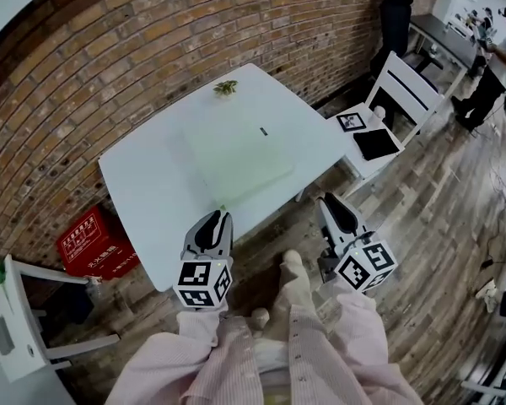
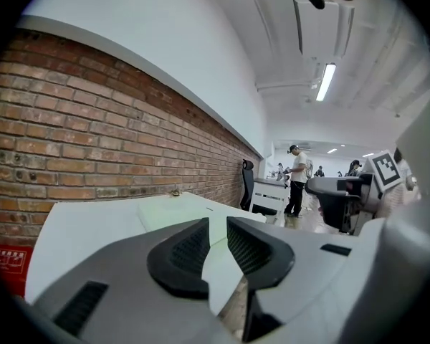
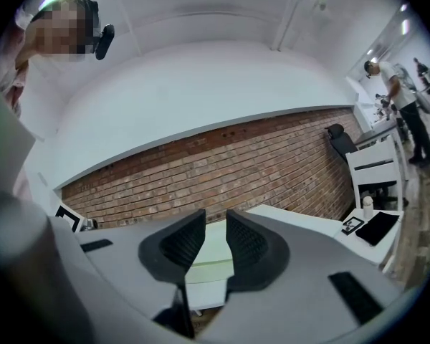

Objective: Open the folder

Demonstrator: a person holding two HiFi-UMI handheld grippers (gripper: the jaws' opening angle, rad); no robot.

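Note:
A pale green folder [image 1: 239,154] lies flat and closed on the white table [image 1: 143,192], with a small dark tab [image 1: 264,131] near its far right corner. My left gripper [image 1: 222,216] hovers at the table's near edge, just short of the folder's near corner, its jaws a little apart with nothing between them. My right gripper [image 1: 326,199] is off the table's right corner, over the floor, also slightly apart and holding nothing. In the left gripper view the jaws [image 2: 217,224] point across the table at the folder [image 2: 175,208]. In the right gripper view the folder [image 3: 213,253] shows between the jaws [image 3: 215,217], further off.
A green sprig [image 1: 226,87] lies at the table's far edge by the brick wall. A red box [image 1: 94,243] sits on the floor at the left, beside a white chair [image 1: 17,319]. At the right, a white chair holds a dark tablet [image 1: 376,143]. A person [image 1: 495,57] stands far right.

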